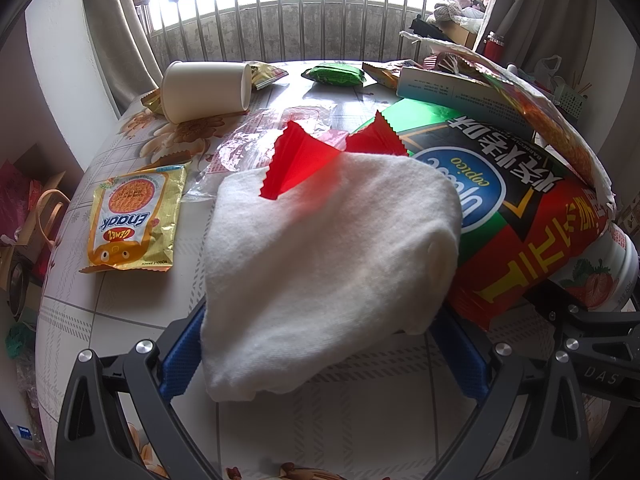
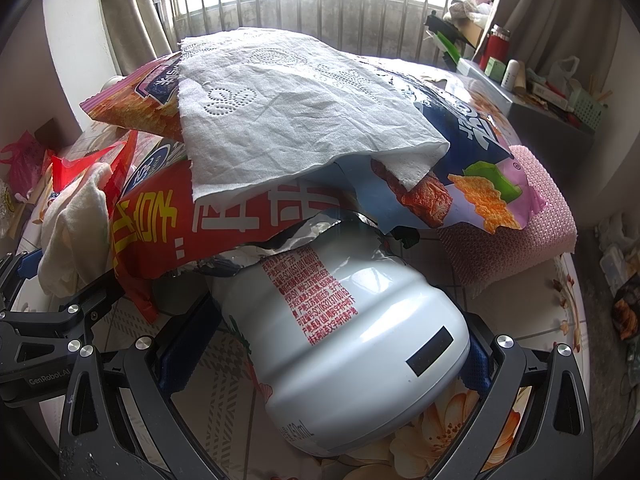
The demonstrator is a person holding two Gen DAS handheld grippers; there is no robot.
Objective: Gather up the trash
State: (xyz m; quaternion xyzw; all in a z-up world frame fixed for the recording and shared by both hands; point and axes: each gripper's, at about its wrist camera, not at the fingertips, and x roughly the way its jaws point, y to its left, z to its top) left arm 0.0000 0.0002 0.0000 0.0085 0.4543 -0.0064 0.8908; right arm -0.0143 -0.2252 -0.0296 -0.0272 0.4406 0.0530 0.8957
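Left wrist view: the left gripper [image 1: 320, 344] is clamped on a white cloth [image 1: 320, 248] at 6 o'clock, a red wrapper [image 1: 304, 160] tucked in it. The cup [image 1: 206, 90] at 11 lies tipped, contents hidden.

Right wrist view: the right gripper [image 2: 320, 344] is clamped on a bottle [image 2: 340, 332] under the chip bags [image 2: 224, 216]. Gathering underway; next, likely carry both away.

Left tool [image 1: 320, 344]: blue pads either side of a white cloth [image 1: 320, 264], red wrapper [image 1: 304, 164] on top. Right: large chip bag [image 1: 500, 208] over a white bottle [image 1: 612, 272]. Left on the floral counter [image 1: 120, 312]: yellow noodle-snack packet [image 1: 134, 220]. Behind: tipped paper cup [image 1: 206, 90], green packet [image 1: 334, 74].
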